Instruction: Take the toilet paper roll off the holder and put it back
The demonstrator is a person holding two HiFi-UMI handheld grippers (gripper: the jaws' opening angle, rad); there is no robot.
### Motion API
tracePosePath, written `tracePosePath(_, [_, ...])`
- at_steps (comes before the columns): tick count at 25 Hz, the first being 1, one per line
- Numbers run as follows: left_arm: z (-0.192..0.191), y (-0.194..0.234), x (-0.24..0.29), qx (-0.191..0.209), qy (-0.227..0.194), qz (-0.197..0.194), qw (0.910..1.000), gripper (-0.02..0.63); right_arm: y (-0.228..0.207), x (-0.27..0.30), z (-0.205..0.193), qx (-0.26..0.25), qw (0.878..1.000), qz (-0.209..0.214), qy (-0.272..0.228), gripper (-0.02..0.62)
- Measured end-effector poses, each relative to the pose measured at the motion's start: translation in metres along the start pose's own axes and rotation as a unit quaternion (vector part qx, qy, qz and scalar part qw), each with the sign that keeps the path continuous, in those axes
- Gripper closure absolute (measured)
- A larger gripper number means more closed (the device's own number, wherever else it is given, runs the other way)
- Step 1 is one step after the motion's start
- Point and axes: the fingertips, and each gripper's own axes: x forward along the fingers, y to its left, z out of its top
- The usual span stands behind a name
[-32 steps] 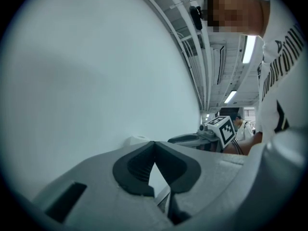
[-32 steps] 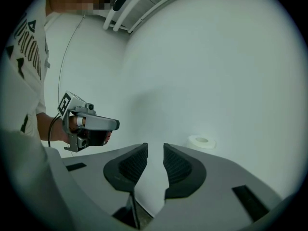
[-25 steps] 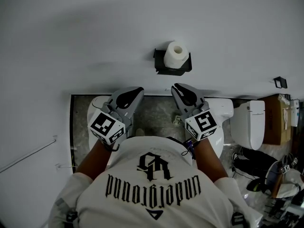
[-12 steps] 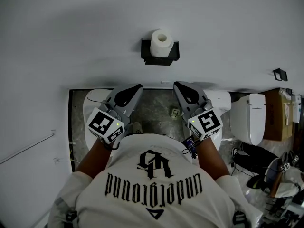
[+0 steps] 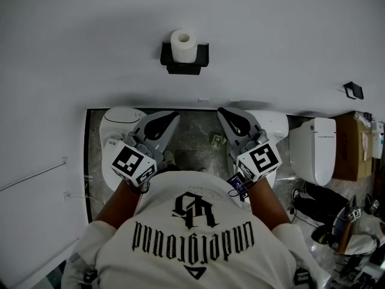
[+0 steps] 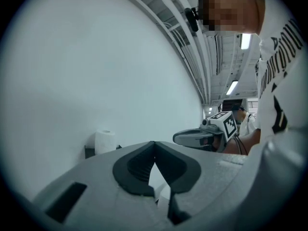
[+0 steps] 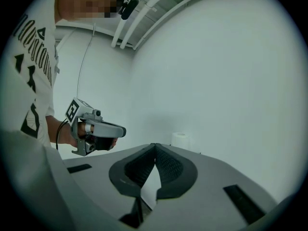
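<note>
Not started: toilet paper roll (image 5: 183, 44) sits on holder (image 5: 184, 64) (well apart from both); left gripper (image 5: 171, 115) and right gripper (image 5: 224, 111) clenched, empty; removal and refit pending

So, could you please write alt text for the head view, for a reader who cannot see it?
A toilet paper roll stands upright on a black wall holder, untouched. Below it in the picture, the person's left gripper and right gripper point toward the wall, both shut and empty, well short of the roll.

Dim, flat light; ceiling strips (image 6: 233, 87) glow right of left tongs (image 6: 154, 143). Gripper views fisheye w/ black corners.
</note>
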Motion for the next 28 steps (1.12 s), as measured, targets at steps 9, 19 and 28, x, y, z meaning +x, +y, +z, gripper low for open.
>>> tracePosePath(9, [-0.006, -0.062, -0.003, 0.002, -0.004, 0.027, 0.9996, 0.594, 0.011, -0.057, -0.010, -0.001, 0.999, 0.032, -0.003, 0.581])
tracePosePath(19, [-0.017, -0.123, -0.017, 0.003, -0.009, 0.052, 0.9986, 0.594, 0.031, -0.113, -0.022, -0.007, 0.998, 0.061, -0.001, 0.581])
tracePosePath(28, [-0.020, -0.150, -0.024, 0.008, -0.015, 0.065, 0.9977, 0.594, 0.041, -0.141, -0.028, -0.012, 0.997, 0.077, -0.004, 0.581])
